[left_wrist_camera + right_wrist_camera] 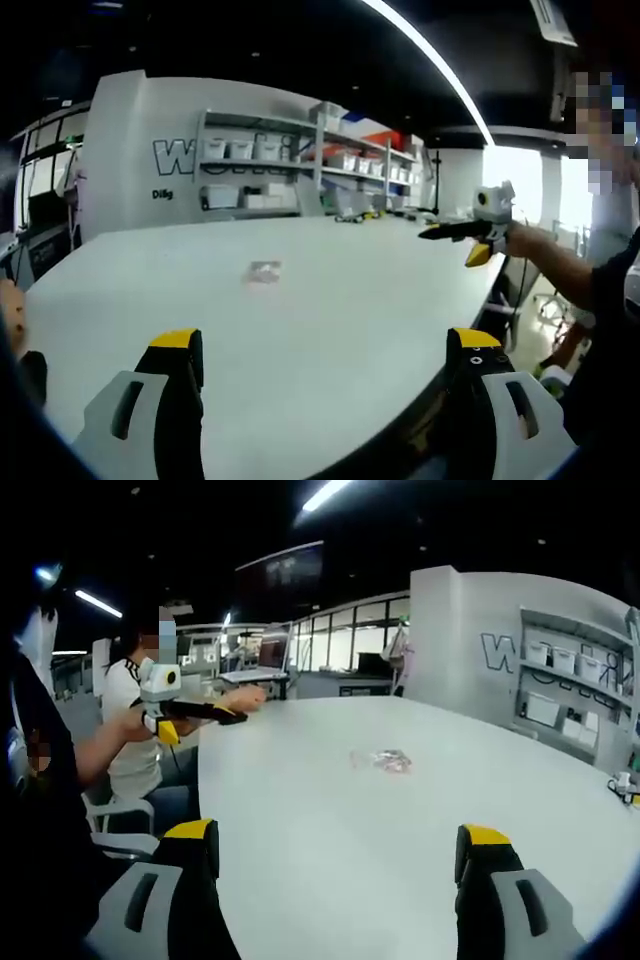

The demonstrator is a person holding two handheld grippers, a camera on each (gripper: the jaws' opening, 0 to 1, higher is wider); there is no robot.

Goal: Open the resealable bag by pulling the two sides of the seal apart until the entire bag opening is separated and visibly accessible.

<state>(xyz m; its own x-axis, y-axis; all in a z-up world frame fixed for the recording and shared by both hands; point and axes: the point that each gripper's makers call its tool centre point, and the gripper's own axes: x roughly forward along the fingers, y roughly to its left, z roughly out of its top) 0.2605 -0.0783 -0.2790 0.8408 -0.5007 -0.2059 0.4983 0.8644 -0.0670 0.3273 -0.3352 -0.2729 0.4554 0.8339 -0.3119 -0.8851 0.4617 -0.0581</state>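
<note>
Resealable bag [264, 271] lies flat on the white table [330, 330], one only, near the middle of the top and well apart from both grippers. In the right gripper view the same bag [381, 761] reads as a small clear, crinkled packet with faint pinkish contents; too small and blurred in either view to tell whether its seal is shut or parted. Nothing touches it. Left gripper [325, 350] is held low at the near edge of the table, its two yellow-tipped jaws spread wide with bare table between them, holding nothing. Right gripper [340, 845] likewise stands with jaws wide apart and nothing between them, over the table edge. Each gripper also enters the other's view, held out level in a person's hand above the table rim: the right one at the right side of the left gripper view, the left one at the left of the right gripper view; jaw gap there too small to judge. A sleeve and forearm [560, 265] show, cut off by the frame. Behind the table, a white wall with partly hidden lettering and shelving [300, 165] carrying white bins; the count of bins cannot be made out. A laptop [268, 665] sits on a far desk.
</note>
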